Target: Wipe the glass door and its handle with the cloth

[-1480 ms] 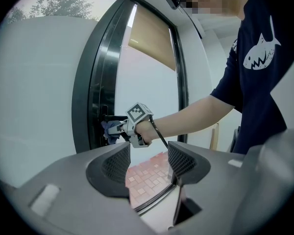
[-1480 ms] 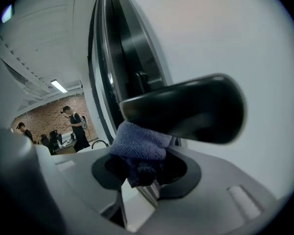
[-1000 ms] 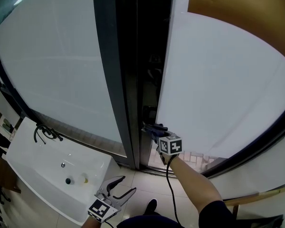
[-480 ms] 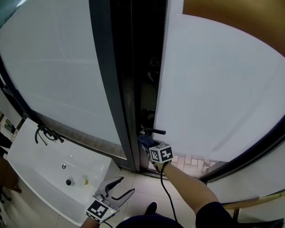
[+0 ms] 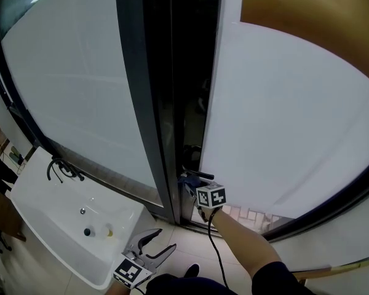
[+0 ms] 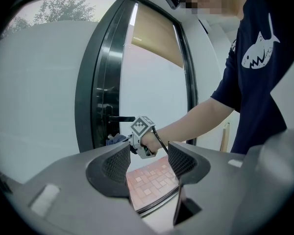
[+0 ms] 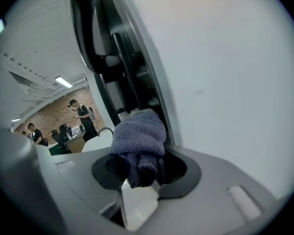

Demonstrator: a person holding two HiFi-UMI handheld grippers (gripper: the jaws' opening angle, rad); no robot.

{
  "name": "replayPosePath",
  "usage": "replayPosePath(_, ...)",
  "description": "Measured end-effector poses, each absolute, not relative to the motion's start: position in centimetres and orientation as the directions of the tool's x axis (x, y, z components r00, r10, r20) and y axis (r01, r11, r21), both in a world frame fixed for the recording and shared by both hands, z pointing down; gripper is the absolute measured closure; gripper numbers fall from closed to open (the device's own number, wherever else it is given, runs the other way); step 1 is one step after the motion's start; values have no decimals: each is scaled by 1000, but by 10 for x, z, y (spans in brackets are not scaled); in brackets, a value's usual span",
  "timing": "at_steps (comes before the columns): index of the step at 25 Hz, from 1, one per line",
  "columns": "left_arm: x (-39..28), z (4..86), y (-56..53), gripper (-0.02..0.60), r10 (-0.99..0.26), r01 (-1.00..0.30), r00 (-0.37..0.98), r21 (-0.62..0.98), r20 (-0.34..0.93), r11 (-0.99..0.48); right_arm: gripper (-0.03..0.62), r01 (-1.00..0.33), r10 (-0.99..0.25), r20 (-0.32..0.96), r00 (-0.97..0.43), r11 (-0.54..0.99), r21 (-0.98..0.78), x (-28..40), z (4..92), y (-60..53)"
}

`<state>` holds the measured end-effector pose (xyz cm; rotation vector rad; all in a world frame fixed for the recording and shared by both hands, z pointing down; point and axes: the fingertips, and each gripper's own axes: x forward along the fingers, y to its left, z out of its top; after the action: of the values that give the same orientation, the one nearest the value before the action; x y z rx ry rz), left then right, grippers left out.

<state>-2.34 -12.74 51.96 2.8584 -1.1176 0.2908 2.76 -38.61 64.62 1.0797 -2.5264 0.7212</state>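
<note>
The frosted glass door (image 5: 283, 121) stands ajar in a dark frame (image 5: 141, 103). Its black lever handle (image 5: 198, 174) juts from the door's edge, and the left gripper view shows that handle (image 6: 121, 118) too. My right gripper (image 5: 189, 185) is shut on a bunched blue-grey cloth (image 7: 139, 131), which it presses against the door edge just below the handle. The cloth (image 6: 115, 139) pokes out beyond the marker cube. My left gripper (image 5: 152, 246) hangs low near the floor, open and holding nothing, well away from the door.
A white basin (image 5: 43, 232) with a black tap (image 5: 61, 169) stands at lower left. Tiled floor (image 5: 252, 215) shows beyond the threshold. A pale wooden stick (image 5: 332, 268) lies at lower right. People (image 7: 83, 114) stand far off in a brick-walled room.
My right gripper with the cloth has slid a little left and down along the door edge, ending beneath the handle. The left gripper has stayed where it was.
</note>
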Motion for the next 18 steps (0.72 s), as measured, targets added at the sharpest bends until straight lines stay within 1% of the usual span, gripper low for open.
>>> replayPosePath(6, -21, 519, -133, 345, -642, -652, 741, -16, 198, -758, 449, -776, -641, 436, -631, 525, -349, 65, 646, -389)
replayPosePath(11, -25, 511, -140, 345, -619, -626, 762, -28, 193, -779, 450, -803, -671, 441, -596, 508, -311, 88, 634, -381)
replayPosePath(14, -24, 502, -145, 345, -610, -615, 773, -31, 172, -788, 450, -783, -639, 454, -621, 540, -310, 84, 635, -373)
replayPosePath(18, -21, 504, -142, 345, -586, -593, 789, -21, 186, -805, 450, -728, -562, 474, -678, 602, -327, 46, 647, -357)
